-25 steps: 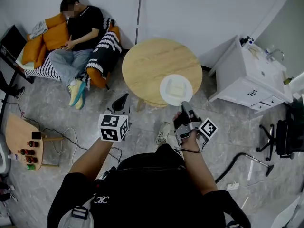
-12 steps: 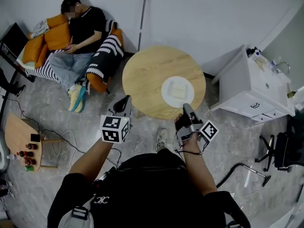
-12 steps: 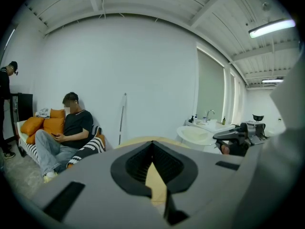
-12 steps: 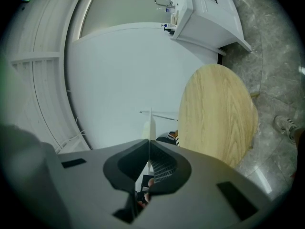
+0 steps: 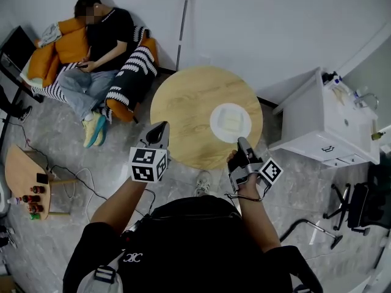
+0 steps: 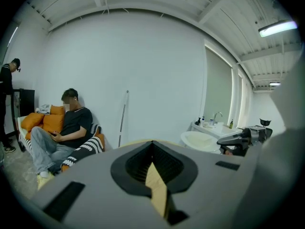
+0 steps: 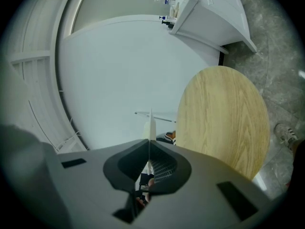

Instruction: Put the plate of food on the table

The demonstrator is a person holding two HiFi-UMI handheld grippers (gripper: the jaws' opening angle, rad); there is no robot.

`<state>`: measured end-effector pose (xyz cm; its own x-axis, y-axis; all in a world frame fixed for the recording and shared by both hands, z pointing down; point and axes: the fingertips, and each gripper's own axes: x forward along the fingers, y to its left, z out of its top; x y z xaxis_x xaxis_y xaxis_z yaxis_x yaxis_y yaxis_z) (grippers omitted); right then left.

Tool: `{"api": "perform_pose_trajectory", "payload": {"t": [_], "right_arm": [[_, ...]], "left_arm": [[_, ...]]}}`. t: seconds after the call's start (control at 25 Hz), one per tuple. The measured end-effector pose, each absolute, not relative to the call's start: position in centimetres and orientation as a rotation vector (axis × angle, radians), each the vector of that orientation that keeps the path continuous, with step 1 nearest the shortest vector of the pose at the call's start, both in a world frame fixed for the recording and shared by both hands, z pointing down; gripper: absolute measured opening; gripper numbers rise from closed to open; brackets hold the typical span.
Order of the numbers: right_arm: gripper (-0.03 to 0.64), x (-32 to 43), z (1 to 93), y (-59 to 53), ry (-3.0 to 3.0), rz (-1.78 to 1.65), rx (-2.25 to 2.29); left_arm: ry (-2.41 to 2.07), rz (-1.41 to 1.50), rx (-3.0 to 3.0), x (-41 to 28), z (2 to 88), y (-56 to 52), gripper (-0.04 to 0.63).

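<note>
Plate of food [image 5: 230, 122], white with a pale slab on it, lies over the right-hand part of the round wooden surface [image 5: 183, 105]. The right claw [image 5: 241, 144] is pinched on its near rim. In the right gripper view the plate shows edge-on as a thin white line between the pressed jaws, with the wood off to one side. I judge it is held just above the top rather than resting, though the head view cannot settle that. The plate extends straight ahead of the right claw, away from the person. The left claw [image 5: 157, 133] hovers by the surface's near-left edge, well apart from the plate, jaws drawn almost together on nothing.
</note>
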<state>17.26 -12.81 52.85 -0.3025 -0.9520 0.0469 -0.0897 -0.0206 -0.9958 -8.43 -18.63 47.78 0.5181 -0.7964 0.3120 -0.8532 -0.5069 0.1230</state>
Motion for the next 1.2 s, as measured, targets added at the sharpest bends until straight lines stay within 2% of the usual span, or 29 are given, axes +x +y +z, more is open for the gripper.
{"api": "perform_pose_trajectory", "payload": {"t": [0.56, 1.2], "right_arm": [[0.017, 22.7, 53.3, -20.9, 1.571, -1.484, -1.047], [0.017, 22.9, 54.9, -25.9, 1.637, -1.584, -0.985]], "left_arm": [[-1.494, 0.328, 2.441, -3.8, 47.3, -25.9, 0.002], [-1.593, 0.359, 2.367, -3.0, 47.5, -27.6, 0.002]]}}
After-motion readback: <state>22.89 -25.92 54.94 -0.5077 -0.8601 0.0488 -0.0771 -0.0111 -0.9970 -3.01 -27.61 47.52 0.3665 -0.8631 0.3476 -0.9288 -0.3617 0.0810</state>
